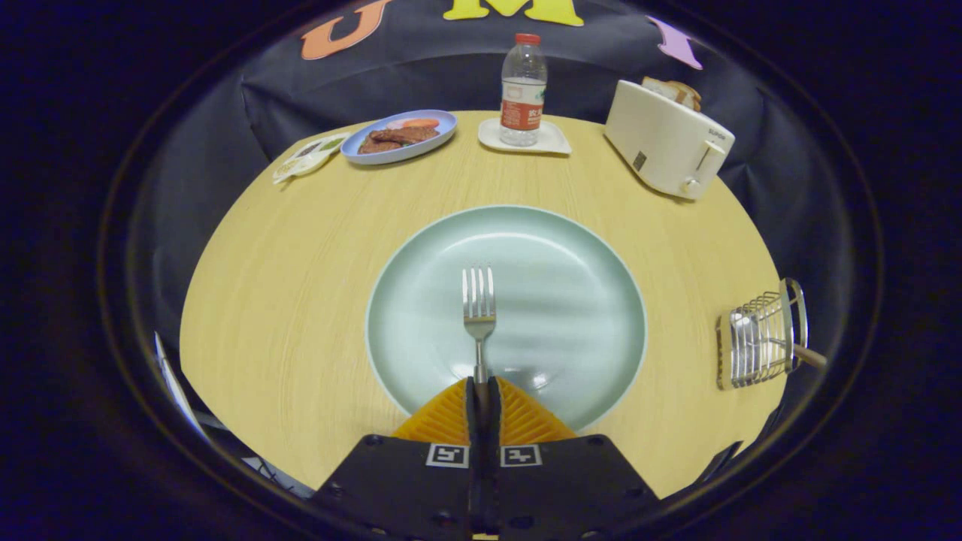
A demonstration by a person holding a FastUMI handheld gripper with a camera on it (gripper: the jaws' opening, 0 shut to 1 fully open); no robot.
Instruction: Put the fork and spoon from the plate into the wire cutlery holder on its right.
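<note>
A metal fork (pixel 479 304) points away from me over the pale green plate (pixel 586 300), its handle pinched between my fingers. My gripper (pixel 482 385) is shut on that handle at the plate's near rim. To the right of the plate, near the table's edge, stands the wire cutlery holder (pixel 759 340); a wooden-handled utensil (pixel 808 355) sticks out of it to the right.
At the back of the wooden table (pixel 301 285) stand a water bottle (pixel 523 90) on a white coaster, a blue plate of food (pixel 400 135) with a sachet (pixel 308 156) beside it, and a white toaster (pixel 665 139) holding bread.
</note>
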